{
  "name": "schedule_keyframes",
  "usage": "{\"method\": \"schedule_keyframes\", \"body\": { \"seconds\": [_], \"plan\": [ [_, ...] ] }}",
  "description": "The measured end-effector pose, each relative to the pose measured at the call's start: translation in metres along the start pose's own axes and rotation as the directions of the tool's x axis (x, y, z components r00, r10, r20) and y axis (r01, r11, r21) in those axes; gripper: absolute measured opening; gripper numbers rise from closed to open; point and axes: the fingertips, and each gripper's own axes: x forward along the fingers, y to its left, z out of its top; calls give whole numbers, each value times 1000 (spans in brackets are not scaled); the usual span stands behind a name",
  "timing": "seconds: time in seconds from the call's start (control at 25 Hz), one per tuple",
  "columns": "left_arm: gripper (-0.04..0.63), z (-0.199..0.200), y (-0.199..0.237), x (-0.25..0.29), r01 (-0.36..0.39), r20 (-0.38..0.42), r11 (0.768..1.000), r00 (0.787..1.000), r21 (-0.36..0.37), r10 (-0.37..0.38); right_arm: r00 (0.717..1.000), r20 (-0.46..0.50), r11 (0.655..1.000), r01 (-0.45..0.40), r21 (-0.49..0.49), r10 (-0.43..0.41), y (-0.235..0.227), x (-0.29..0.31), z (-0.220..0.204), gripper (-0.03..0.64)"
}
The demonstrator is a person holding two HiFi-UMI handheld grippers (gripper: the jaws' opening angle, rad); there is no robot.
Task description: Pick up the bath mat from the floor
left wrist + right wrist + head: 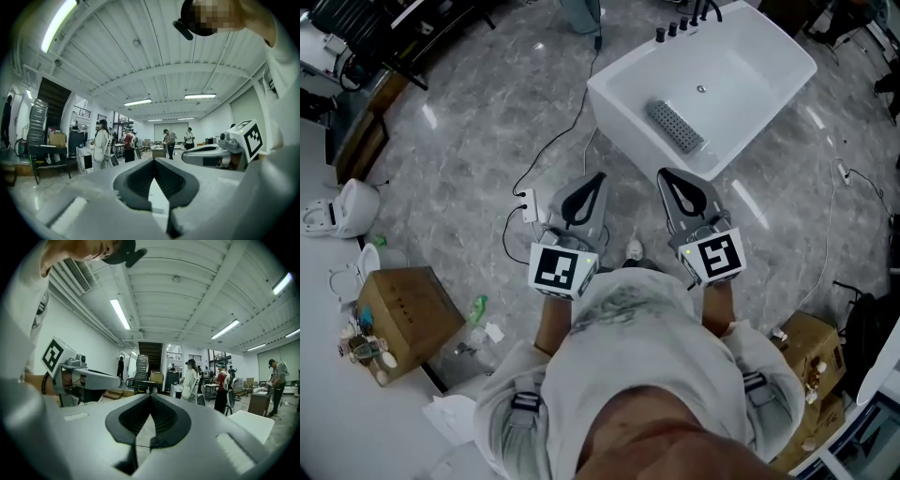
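Bath mat (676, 127) lies in the tub (637, 150), ahead of left gripper (598, 178) and right gripper (664, 174), both pressed together and empty; arriving unopened, they would likely shove the mat, not grasp it.

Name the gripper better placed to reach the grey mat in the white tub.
Right, probably: the right gripper lies closer to the grey mat; the left gripper sits off by the tub corner. Both shut.

Grey-marbled floor (469, 141). White tub (769, 66). Dark grey, dotted mat (676, 127). Brown box (408, 309). Pale grey left tool (596, 180) and right tool (666, 178), black-lined, with black-and-white square markers. White shirt (637, 328), faint grey print.
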Motion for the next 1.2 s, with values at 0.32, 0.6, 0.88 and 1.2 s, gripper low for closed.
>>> {"method": "schedule_keyframes", "body": {
  "seconds": [0.32, 0.6, 0.88, 1.2],
  "plan": [
    [3, -6, 27, 49, -25, -27, 999, 999, -30, 25, 1000, -16, 1000, -14, 19, 14, -43, 35, -7, 2],
    [3, -17, 76, 101, 16, -33, 999, 999, -45, -18, 998, -52, 999, 27, 29, -25, -78, 90, -22, 2],
    [3, -11, 157, 162, 106, -7, 993, 994, -61, -106, 986, -101, 992, 130, 2, -129, -110, 165, -20, 2],
    [3, -13, 221, 242, 304, -25, 952, 952, -11, -305, 922, -194, 939, 343, 6, -336, -159, 231, -30, 2]
  ]
}}
